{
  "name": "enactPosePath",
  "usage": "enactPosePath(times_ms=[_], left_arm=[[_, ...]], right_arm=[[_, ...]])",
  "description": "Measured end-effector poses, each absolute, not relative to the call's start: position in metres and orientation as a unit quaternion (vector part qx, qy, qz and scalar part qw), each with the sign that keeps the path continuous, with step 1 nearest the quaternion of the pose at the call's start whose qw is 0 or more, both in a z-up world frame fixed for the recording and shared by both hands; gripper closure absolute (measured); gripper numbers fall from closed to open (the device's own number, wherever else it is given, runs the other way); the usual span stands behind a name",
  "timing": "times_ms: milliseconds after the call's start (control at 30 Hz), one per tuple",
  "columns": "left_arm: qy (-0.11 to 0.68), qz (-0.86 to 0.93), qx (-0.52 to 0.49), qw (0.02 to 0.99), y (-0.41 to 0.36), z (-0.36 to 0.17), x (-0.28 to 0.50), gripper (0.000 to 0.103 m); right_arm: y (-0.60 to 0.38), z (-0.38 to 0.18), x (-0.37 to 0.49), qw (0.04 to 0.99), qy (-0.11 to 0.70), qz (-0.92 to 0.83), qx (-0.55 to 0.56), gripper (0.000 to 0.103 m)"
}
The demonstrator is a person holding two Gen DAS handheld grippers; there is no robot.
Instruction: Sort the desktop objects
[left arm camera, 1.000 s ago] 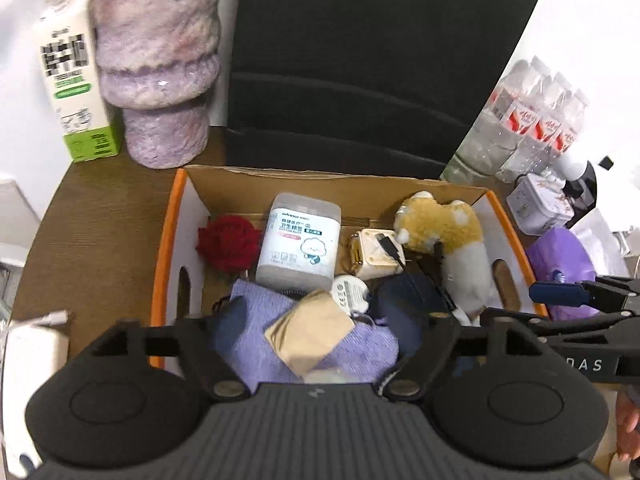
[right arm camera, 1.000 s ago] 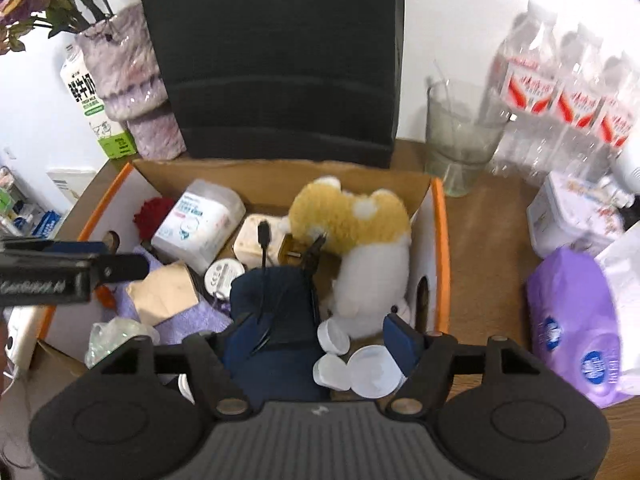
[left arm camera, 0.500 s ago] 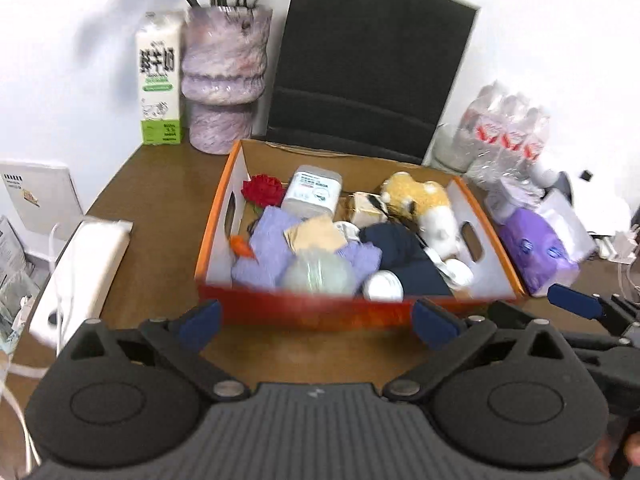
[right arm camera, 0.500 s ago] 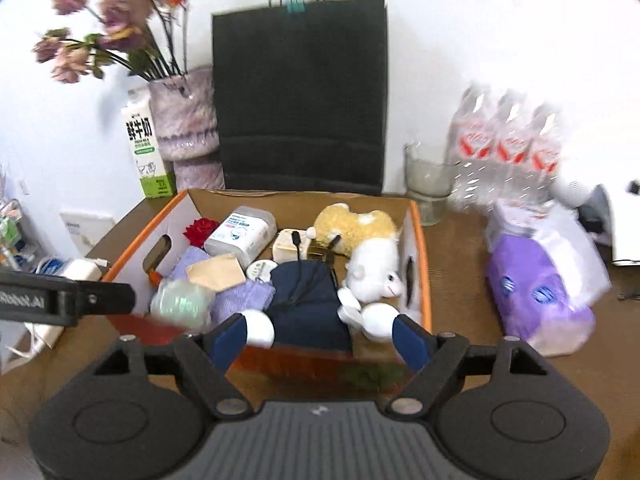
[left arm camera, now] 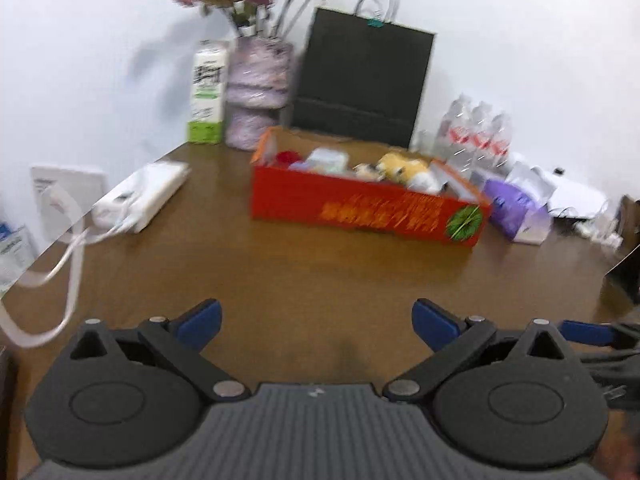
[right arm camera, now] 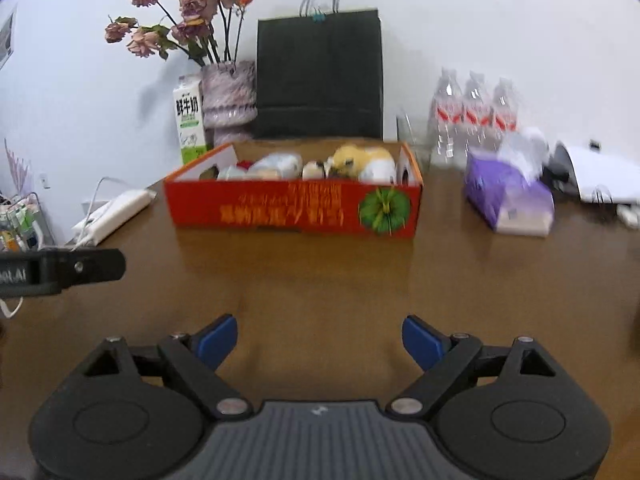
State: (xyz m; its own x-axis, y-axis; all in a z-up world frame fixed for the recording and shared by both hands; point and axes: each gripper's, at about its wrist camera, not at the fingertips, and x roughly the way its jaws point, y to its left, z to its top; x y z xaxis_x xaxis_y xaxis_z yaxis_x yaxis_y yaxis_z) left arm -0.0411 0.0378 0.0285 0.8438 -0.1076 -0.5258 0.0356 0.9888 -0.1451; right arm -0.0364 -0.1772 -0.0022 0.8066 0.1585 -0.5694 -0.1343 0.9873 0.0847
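Both of my hand-held grippers have pulled back from over the red box (right arm camera: pixel 294 210) since a second ago. Now it sits ahead on the brown bench (right arm camera: pixel 320 276), full of a plush toy (right arm camera: pixel 362 160) and small items. My left hand-held gripper (left arm camera: pixel 316 320) and right hand-held gripper (right arm camera: pixel 320 338) gape wide, having just been opening, with nothing between their jaws.

A second ago both claws hung right over the open red cardboard box (right arm camera: pixel 294 210); now each has drawn back from it, and the box stands well ahead across bare brown bench (right arm camera: pixel 320 280). The left claw (left arm camera: pixel 316 320) has spread its blue pads wider, nothing between them. The right claw (right arm camera: pixel 320 340) has just been opening as well, also empty.
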Motion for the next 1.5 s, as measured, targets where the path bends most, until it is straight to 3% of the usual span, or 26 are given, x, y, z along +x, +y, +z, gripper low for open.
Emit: enactPosePath(times_ms=[333, 567, 800, 1500], left_arm=[[0.3, -0.007, -0.064, 0.952, 0.049, -0.001, -0.092, 0.0], [0.33, -0.013, 0.0, 0.944, 0.033, -0.002, -0.065, 0.0], [0.345, -0.042, 0.022, 0.938, 0.019, -0.01, -0.037, 0.0], [0.343, -0.05, 0.02, 0.938, 0.02, -0.012, -0.019, 0.0]], right_arm=[[-0.165, -0.015, -0.097, 0.958, 0.277, 0.07, -0.014, 0.012], [-0.163, -0.033, -0.073, 0.941, 0.334, 0.054, 0.008, 0.011], [-0.152, -0.038, -0.044, 0.939, 0.343, 0.027, -0.006, 0.0], [-0.15, -0.038, -0.015, 0.939, 0.343, 0.004, 0.007, 0.0]])
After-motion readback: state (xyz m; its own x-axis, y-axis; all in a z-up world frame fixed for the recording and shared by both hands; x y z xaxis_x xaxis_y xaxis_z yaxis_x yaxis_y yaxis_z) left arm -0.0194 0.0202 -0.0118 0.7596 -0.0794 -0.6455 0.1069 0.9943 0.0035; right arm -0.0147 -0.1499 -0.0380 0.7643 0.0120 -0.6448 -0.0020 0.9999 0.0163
